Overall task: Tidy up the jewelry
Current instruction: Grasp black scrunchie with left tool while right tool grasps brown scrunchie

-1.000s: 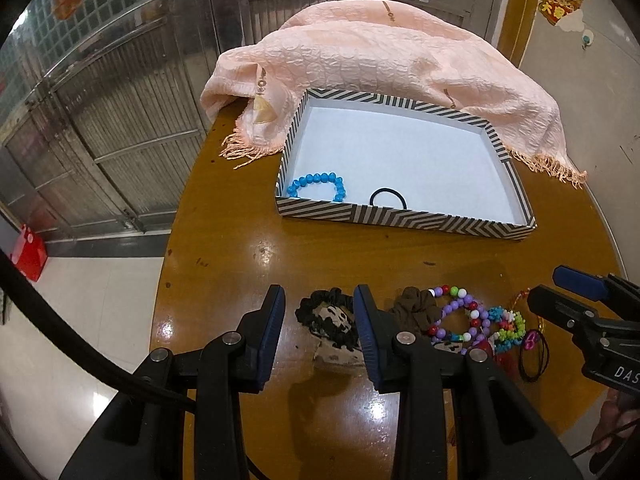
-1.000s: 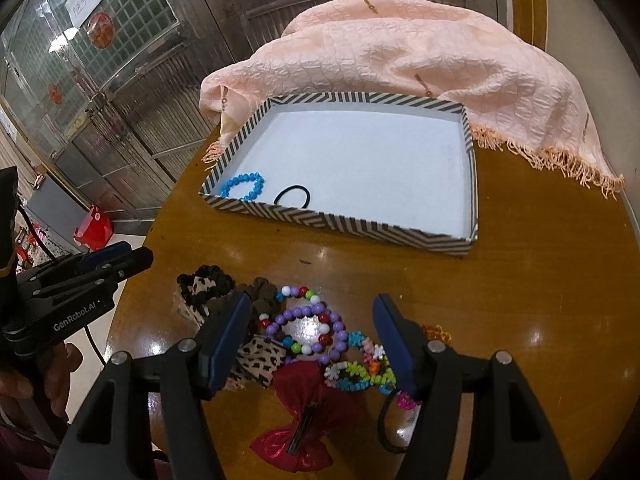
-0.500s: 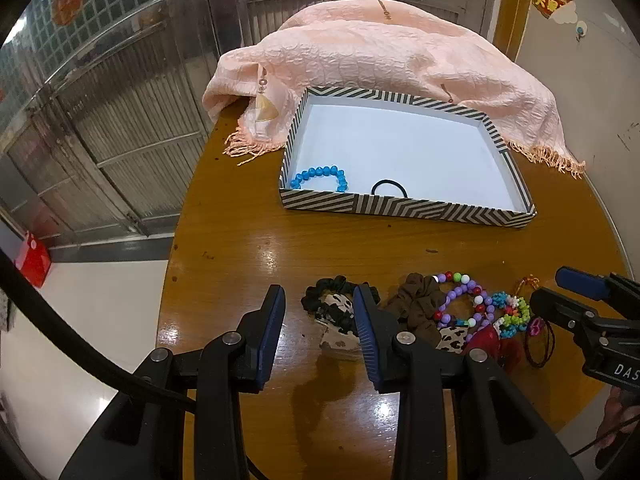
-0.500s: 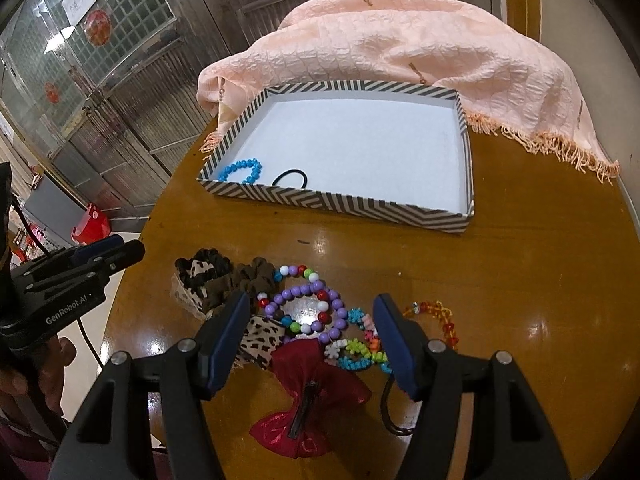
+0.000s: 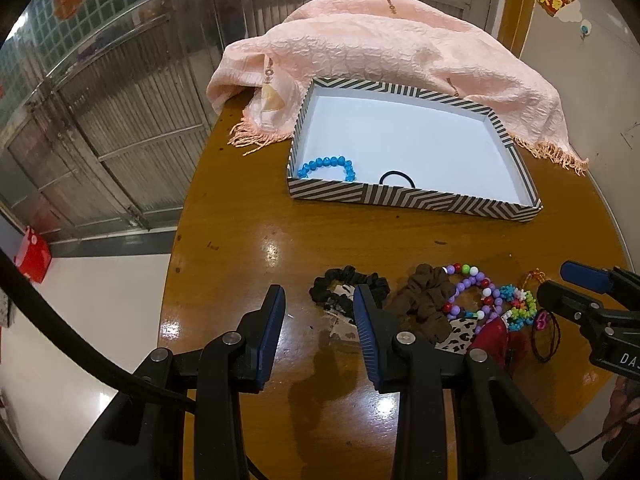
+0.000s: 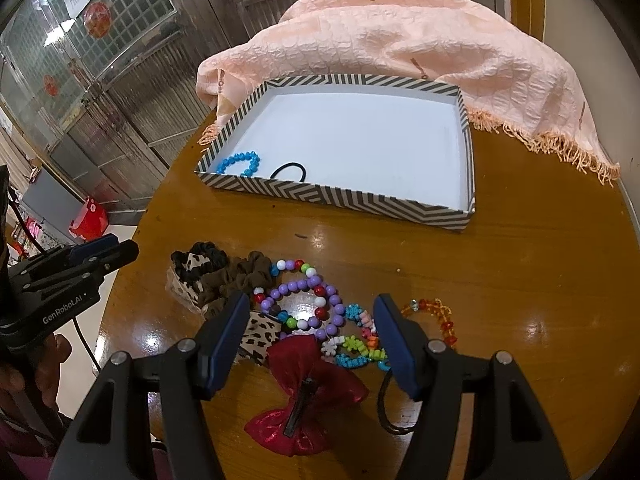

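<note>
A striped box (image 5: 404,196) (image 6: 340,198) holds a blue bead bracelet (image 5: 327,166) (image 6: 239,163) and a black hair tie (image 5: 397,179) (image 6: 289,171). A pile lies near the table's front edge: black scrunchie (image 5: 348,285) (image 6: 200,258), brown scrunchie (image 5: 426,300) (image 6: 240,276), purple bead bracelet (image 5: 474,294) (image 6: 306,304), colourful bracelet (image 6: 356,346), red bow (image 6: 308,394), orange bracelet (image 6: 434,314). My left gripper (image 5: 319,324) is open and empty, just left of the black scrunchie. My right gripper (image 6: 310,334) is open and empty, above the purple bracelet and bow.
A pink scarf (image 5: 380,52) (image 6: 400,44) is draped behind the box. The round wooden table (image 5: 248,248) (image 6: 520,280) drops off at left and front. Metal doors stand behind. A red bag (image 5: 34,254) sits on the floor.
Both grippers have pulled back and risen a little from the pile; the box and pile look farther away. Both stay open and empty.
</note>
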